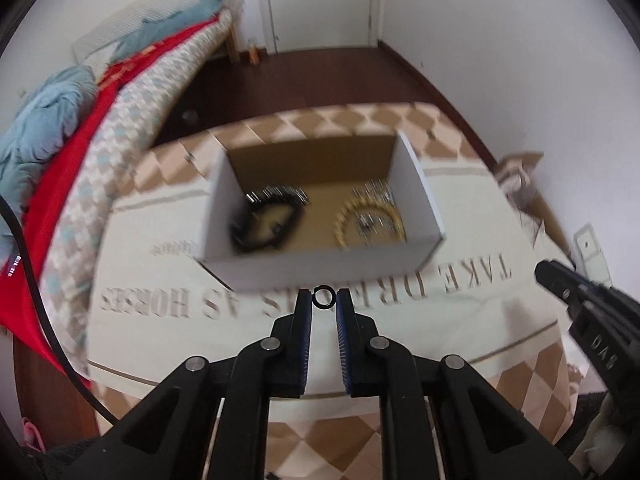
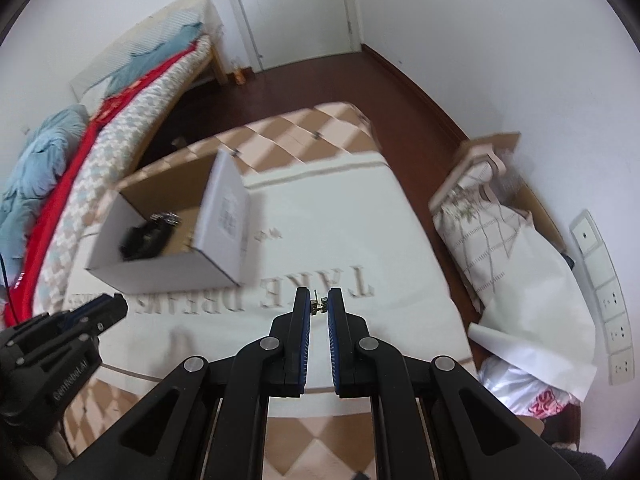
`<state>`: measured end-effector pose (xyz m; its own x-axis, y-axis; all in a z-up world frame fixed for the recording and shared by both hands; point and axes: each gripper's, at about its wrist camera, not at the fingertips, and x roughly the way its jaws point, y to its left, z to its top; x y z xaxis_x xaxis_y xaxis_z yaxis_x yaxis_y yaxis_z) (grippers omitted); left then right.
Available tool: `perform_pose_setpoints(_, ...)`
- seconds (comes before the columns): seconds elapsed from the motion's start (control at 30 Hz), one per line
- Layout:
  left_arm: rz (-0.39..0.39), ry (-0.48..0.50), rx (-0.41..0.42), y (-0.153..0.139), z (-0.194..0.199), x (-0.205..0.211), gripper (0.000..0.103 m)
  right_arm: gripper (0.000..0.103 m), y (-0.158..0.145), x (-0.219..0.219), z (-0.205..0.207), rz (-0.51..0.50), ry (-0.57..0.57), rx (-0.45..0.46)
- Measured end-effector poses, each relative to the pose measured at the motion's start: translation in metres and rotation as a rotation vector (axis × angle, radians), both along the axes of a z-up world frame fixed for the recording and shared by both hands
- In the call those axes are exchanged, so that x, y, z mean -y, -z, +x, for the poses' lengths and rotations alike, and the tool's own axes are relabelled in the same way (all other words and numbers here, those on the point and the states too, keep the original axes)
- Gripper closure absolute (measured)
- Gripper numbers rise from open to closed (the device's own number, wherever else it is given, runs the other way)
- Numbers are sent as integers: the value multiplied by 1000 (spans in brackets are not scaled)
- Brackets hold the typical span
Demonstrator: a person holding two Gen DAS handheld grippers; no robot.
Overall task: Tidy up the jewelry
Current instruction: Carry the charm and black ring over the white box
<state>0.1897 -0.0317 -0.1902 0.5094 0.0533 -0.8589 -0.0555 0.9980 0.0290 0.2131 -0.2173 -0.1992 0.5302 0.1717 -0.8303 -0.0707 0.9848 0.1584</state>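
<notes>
An open white cardboard box stands on the cloth-covered table; it also shows in the right wrist view. Inside lie a black bracelet, a gold bracelet and some silvery pieces. My left gripper is shut on a small black ring, held just in front of the box's near wall. My right gripper is shut on a small gold earring, above the cloth to the right of the box. Each gripper shows in the other's view, the right and the left.
The table cloth is white with printed lettering and a tan diamond border. A bed with red and blue bedding stands left. Bags and a cardboard box sit on the floor at right by the wall. A door is at the back.
</notes>
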Motion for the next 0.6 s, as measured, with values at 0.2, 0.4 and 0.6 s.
perform_pose_setpoints(0.2, 2, -56, 76, -37, 7, -28, 93, 94, -28, -34, 8, 47, -69, 46)
perform_pose_setpoints(0.4, -27, -85, 85, -50, 29, -58, 93, 94, -36, -57, 38, 113, -116, 30)
perform_pose_setpoints(0.6, -143, -86, -20, -33, 72, -93, 93, 94, -22, -79, 92, 212, -170, -94)
